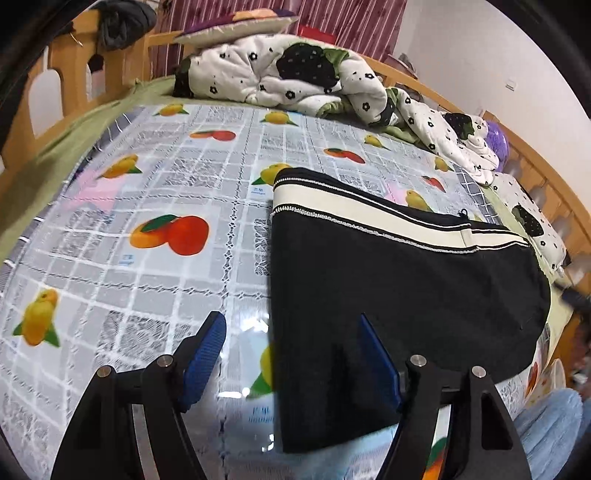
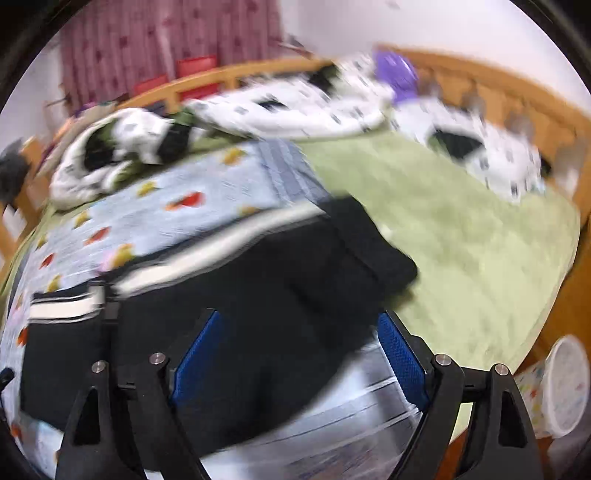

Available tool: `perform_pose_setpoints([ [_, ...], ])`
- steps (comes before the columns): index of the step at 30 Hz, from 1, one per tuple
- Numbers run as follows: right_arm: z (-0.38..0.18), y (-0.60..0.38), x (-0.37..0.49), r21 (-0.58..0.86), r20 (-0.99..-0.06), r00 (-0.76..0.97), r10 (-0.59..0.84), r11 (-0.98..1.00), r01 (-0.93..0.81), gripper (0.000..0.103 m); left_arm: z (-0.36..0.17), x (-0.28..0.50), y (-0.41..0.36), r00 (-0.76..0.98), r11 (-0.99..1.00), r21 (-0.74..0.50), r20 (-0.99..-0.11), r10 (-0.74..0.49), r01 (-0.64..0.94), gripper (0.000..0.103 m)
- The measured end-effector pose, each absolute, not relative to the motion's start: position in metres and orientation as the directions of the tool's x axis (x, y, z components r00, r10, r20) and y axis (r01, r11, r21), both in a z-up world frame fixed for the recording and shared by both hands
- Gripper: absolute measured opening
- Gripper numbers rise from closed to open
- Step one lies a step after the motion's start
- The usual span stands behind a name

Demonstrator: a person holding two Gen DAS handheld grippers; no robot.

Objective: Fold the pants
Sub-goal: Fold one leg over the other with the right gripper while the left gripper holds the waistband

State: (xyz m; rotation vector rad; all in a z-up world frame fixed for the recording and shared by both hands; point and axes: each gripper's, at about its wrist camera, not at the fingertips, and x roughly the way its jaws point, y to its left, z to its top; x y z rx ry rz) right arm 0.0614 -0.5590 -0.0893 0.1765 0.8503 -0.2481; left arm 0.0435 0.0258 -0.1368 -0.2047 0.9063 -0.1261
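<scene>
Black pants [image 1: 399, 295] with a cream side stripe lie folded on the fruit-print cloth [image 1: 147, 236]. My left gripper [image 1: 291, 332] hovers open over the pants' left edge; its right blue pad [image 1: 376, 354] is above the black fabric and its left pad [image 1: 205, 354] above the cloth, neither pressing. In the blurred right wrist view the same pants [image 2: 258, 280] spread below my right gripper [image 2: 299, 332], whose jaws stand wide with nothing clamped between the blue pads [image 2: 400, 354].
A crumpled white floral quilt [image 1: 295, 74] and a pillow [image 1: 236, 24] lie at the far side of the bed. Green bedding [image 2: 461, 236] extends to the right, bounded by a wooden rail [image 2: 517, 88]. A white round container [image 2: 565, 384] sits low at the right.
</scene>
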Motion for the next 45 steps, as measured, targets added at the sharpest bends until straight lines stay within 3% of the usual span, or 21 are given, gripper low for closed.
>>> perform_pose_setpoints([
  [1,-0.108,-0.576,0.066,0.077,-0.783,0.607,-0.137,0.947,0.313,0.065,-0.14,0.049,0.027,0.604,0.973,-0.232,-0.772,-0.196,0.019,0.071],
  [3,-0.136,-0.602,0.073,0.163,-0.813,0.577,-0.074,0.923,0.349,0.053,-0.147,0.062,0.03,0.584,0.969,-0.246,-0.786,-0.204,0.006,0.071],
  [7,-0.155,-0.628,0.09,0.376,-0.757,0.65,0.064,0.856,0.354,0.054,-0.16,0.09,0.037,0.53,0.946,-0.324,-0.804,-0.269,-0.011,0.071],
  [11,-0.164,-0.629,0.121,0.376,-0.779,0.623,0.073,0.849,0.371,0.063,-0.173,0.114,0.039,0.519,0.926,-0.378,-0.792,-0.322,-0.003,0.07],
  [12,-0.164,-0.629,0.123,0.368,-0.78,0.623,0.06,0.849,0.379,0.062,-0.174,0.117,0.038,0.519,0.925,-0.38,-0.791,-0.325,0.0,0.07],
  [13,-0.163,-0.628,0.125,0.348,-0.781,0.624,0.038,0.855,0.384,0.053,-0.174,0.121,0.035,0.521,0.924,-0.382,-0.789,-0.326,0.0,0.069],
  [14,-0.161,-0.624,0.124,0.32,-0.774,0.633,0.007,0.867,0.382,0.048,-0.174,0.123,0.034,0.526,0.922,-0.388,-0.783,-0.331,0.002,0.056],
  [15,-0.158,-0.621,0.12,0.299,-0.764,0.645,-0.011,0.88,0.368,0.042,-0.175,0.125,0.031,0.521,0.917,-0.399,-0.781,-0.346,0.01,0.027],
  [16,-0.154,-0.616,0.117,0.287,-0.753,0.658,-0.014,0.893,0.348,0.031,-0.177,0.128,0.028,0.5,0.909,-0.416,-0.784,-0.367,0.015,0.022],
  [18,-0.14,-0.606,0.114,0.274,-0.724,0.689,-0.033,0.903,0.331,0.022,-0.172,0.129,0.027,0.517,0.908,-0.419,-0.775,-0.363,0.009,0.012],
  [19,-0.131,-0.597,0.112,0.253,-0.71,0.702,-0.051,0.913,0.321,0.016,-0.167,0.128,0.026,0.529,0.906,-0.424,-0.766,-0.365,0.01,0.011],
  [28,-0.015,-0.477,0.13,0.042,-0.573,0.807,-0.14,0.979,0.199,0.014,-0.123,0.129,0.06,0.596,0.862,-0.506,-0.681,-0.425,0.036,0.01],
  [30,0.006,-0.447,0.137,0.049,-0.551,0.828,-0.105,0.986,0.157,0.014,-0.116,0.128,0.083,0.606,0.866,-0.5,-0.683,-0.407,0.018,0.01],
  [34,0.027,-0.392,0.151,0.13,-0.537,0.843,0.047,0.991,0.027,0.014,-0.1,0.127,0.132,0.636,0.927,-0.374,-0.72,-0.278,-0.019,0.01],
  [36,0.024,-0.375,0.157,0.209,-0.537,0.833,0.135,0.978,-0.023,0.014,-0.096,0.127,0.156,0.639,0.962,-0.268,-0.747,-0.182,-0.04,0.01],
  [39,0.002,-0.355,0.163,0.212,-0.559,0.812,0.169,0.976,-0.057,0.013,-0.103,0.13,0.179,0.63,0.984,-0.158,-0.773,-0.071,-0.082,0.01],
  [43,-0.054,-0.367,0.174,0.11,-0.676,0.733,0.078,0.994,-0.005,0.013,-0.135,0.137,0.202,0.586,0.965,-0.216,-0.805,-0.091,-0.148,0.012],
  [45,-0.087,-0.386,0.18,0.076,-0.762,0.647,0.037,0.997,0.033,0.015,-0.147,0.14,0.203,0.552,0.966,-0.198,-0.831,-0.074,-0.169,0.021],
])
